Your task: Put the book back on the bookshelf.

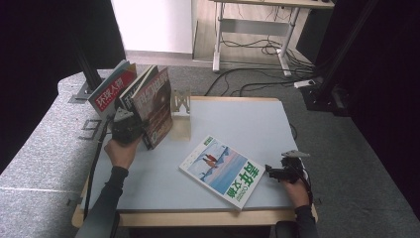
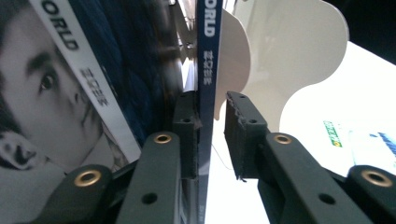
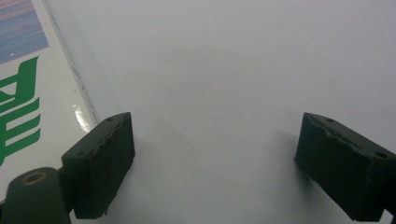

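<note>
In the bookend (image 1: pixel 181 103), upright magazines (image 1: pixel 154 101), left tongs (image 2: pixel 212 135) loosened.

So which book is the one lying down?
Start at the pale grey table. Books stand in a row at its back left corner, but one magazine lies flat near the front edge, close to the right gripper. Its cover is white and sky blue with big green letters.

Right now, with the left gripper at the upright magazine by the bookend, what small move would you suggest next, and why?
Probably back the left gripper straight off the brown-covered magazine. Its jaws stand apart, only one pad touches the spine, and the magazine stands on edge beside the bookend, so it appears placed.
</note>
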A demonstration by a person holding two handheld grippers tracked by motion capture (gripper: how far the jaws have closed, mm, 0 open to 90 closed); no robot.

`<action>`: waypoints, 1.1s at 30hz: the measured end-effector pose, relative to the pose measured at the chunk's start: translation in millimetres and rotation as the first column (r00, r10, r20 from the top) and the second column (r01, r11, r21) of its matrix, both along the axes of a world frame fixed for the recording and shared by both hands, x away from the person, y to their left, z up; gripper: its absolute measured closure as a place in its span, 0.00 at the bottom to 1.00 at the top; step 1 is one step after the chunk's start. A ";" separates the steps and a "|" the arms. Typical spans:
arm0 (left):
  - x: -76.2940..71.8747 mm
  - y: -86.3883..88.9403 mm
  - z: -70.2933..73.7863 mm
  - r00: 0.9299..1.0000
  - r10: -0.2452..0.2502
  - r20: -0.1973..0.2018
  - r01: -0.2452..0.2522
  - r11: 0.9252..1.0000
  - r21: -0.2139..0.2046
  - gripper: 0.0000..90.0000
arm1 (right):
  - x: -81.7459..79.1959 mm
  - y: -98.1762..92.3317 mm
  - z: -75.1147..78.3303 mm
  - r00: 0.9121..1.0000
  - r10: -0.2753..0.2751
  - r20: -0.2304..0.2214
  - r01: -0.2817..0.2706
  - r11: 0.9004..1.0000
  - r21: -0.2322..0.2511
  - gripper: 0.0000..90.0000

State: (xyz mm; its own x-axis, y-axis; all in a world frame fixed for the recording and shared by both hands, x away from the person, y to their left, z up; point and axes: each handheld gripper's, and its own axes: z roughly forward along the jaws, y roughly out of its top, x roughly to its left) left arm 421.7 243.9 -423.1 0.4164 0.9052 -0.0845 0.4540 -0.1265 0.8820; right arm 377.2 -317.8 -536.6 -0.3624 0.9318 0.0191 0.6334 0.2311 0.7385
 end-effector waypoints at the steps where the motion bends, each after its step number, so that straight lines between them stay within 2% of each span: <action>1: -1.0 0.2 -0.4 1.000 -0.003 -0.001 0.003 1.000 0.000 0.81 | 0.0 -0.1 0.0 1.000 0.001 0.000 -0.001 1.000 -0.001 0.12; 15: -18.6 12.0 -6.0 0.999 -0.040 -0.036 0.040 0.999 -0.002 0.60 | 0.0 -0.1 0.0 1.000 0.001 0.000 -0.001 1.000 -0.002 0.12; 17: -24.5 13.5 -6.7 0.997 -0.066 -0.036 0.065 0.998 -0.012 0.58 | 0.0 0.0 0.0 1.000 0.001 0.000 -0.001 1.000 -0.002 0.12; 21: -30.2 12.4 -7.0 0.996 -0.084 -0.039 0.084 0.996 0.006 0.54 | 0.0 0.0 0.0 1.000 0.001 0.000 -0.001 1.000 -0.002 0.12; 25: -38.7 7.8 -8.8 0.991 -0.124 -0.047 0.126 0.992 0.033 0.46 | 0.0 0.0 0.0 1.000 0.000 0.000 0.000 1.000 -0.001 0.12; 29: -42.9 4.4 -10.8 0.987 -0.153 -0.055 0.155 0.987 0.037 0.39 | 0.0 0.0 0.0 1.000 0.001 0.001 -0.001 1.000 -0.002 0.12; 30: -44.0 3.3 -11.4 0.984 -0.168 -0.058 0.170 0.985 0.033 0.39 | 0.0 0.0 0.0 1.000 0.001 0.001 -0.001 1.000 -0.002 0.12; 31: -45.7 1.3 -12.3 0.978 -0.199 -0.064 0.201 0.979 0.018 0.34 | 0.0 0.0 0.0 1.000 0.001 0.001 -0.001 1.000 -0.002 0.12; 32: -45.7 1.3 -12.3 0.978 -0.199 -0.064 0.201 0.979 0.018 0.32 | 0.0 0.0 0.0 1.000 0.001 0.001 -0.001 1.000 -0.002 0.12; 33: -47.3 -1.3 -12.9 0.972 -0.224 -0.071 0.225 0.974 0.003 0.29 | -0.1 0.0 0.0 1.000 0.001 0.001 -0.001 1.000 -0.002 0.12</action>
